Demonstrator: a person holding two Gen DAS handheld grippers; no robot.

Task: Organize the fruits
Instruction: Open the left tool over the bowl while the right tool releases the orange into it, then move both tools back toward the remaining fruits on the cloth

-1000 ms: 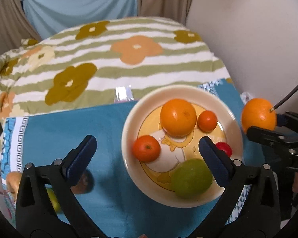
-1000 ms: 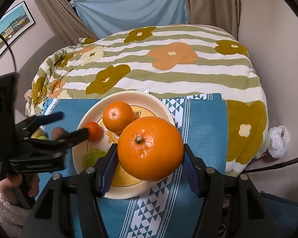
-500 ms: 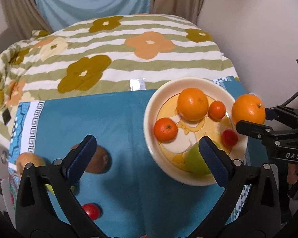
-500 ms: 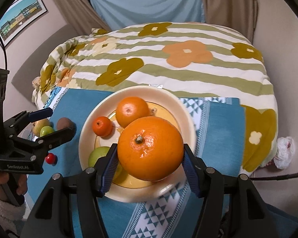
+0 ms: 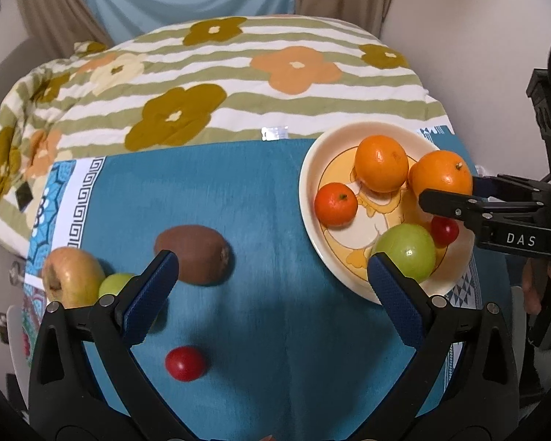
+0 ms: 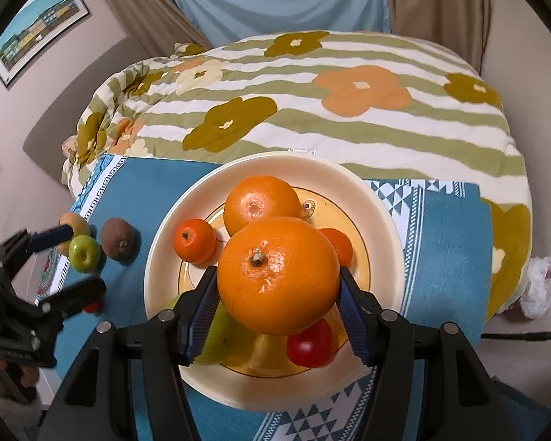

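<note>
My right gripper point(image 6: 277, 279) holds a large orange point(image 6: 277, 275) low over the cream plate point(image 6: 165, 242). Its pads still touch the orange while the jaws are opening. On the plate lie another orange point(image 6: 260, 205), a mandarin point(image 6: 194, 240), a green apple point(image 5: 404, 251) and a red tomato point(image 6: 308, 345). My left gripper point(image 5: 272, 261) stands open and empty above the blue cloth point(image 5: 257, 198). A brown kiwi point(image 5: 193, 253) lies just beyond its left finger. A yellow apple point(image 5: 71, 277), a small green apple point(image 5: 115, 284) and a red tomato point(image 5: 184, 363) lie loose on the cloth.
The blue cloth lies on a bed with a striped, flowered quilt point(image 5: 238, 84). A wall runs close along the right side. A white crumpled bag point(image 6: 538, 286) sits at the bed's right edge. A person's hand point(image 6: 7, 375) holds the left gripper's handle.
My left gripper has moved left, away from the plate and over the loose fruits. My right gripper has come down over the plate with the orange between its pads.
</note>
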